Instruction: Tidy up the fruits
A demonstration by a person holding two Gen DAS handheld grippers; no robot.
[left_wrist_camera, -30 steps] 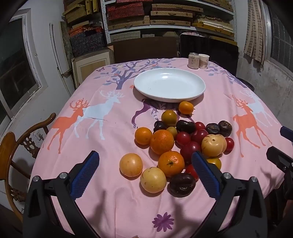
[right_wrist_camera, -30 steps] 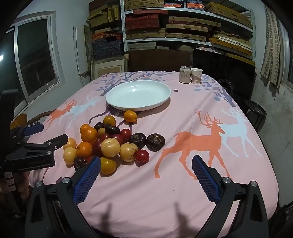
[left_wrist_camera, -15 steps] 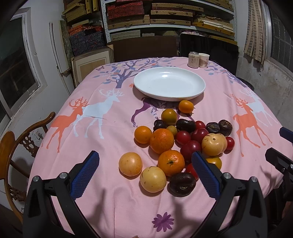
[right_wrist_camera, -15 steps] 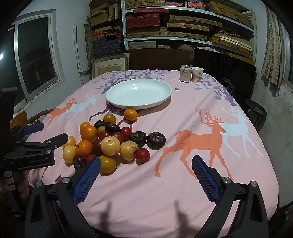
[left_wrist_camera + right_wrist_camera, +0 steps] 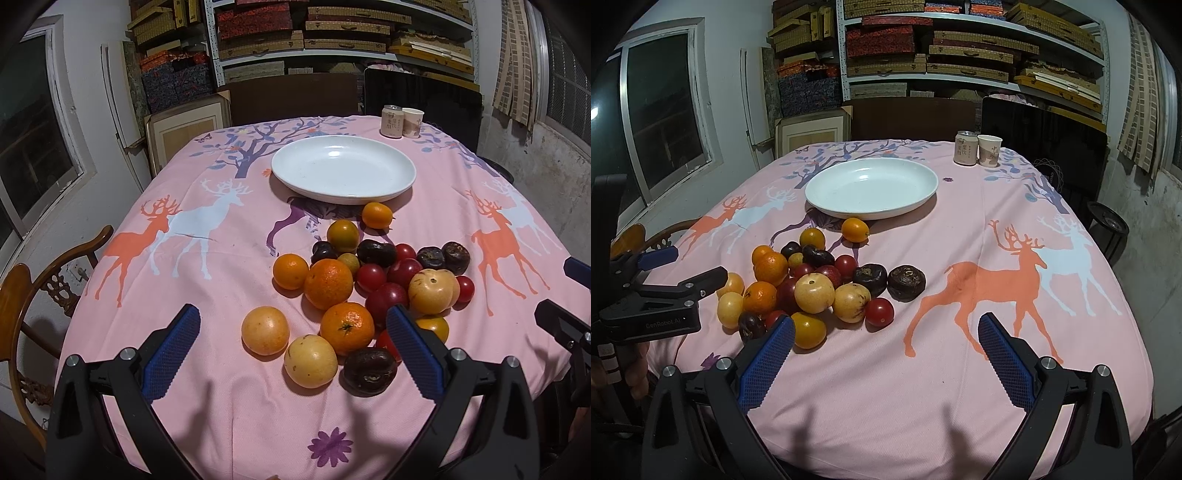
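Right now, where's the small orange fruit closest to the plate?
In both views the small orange fruit sits on the tablecloth just below the white plate rim, apart from the main pile.

tablecloth [image 5: 229, 406] showing pink with orange, white deer | plate [image 5: 343, 168] showing white | pads [image 5: 171, 352] showing blue

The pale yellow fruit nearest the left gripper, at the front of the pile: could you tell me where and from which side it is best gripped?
Grip the pale yellow fruit across its widest middle, coming from above and the front with the open left gripper. It is round, its near side is clear, but the orange and dark fruit crowd its right, so that finger probably needs care.
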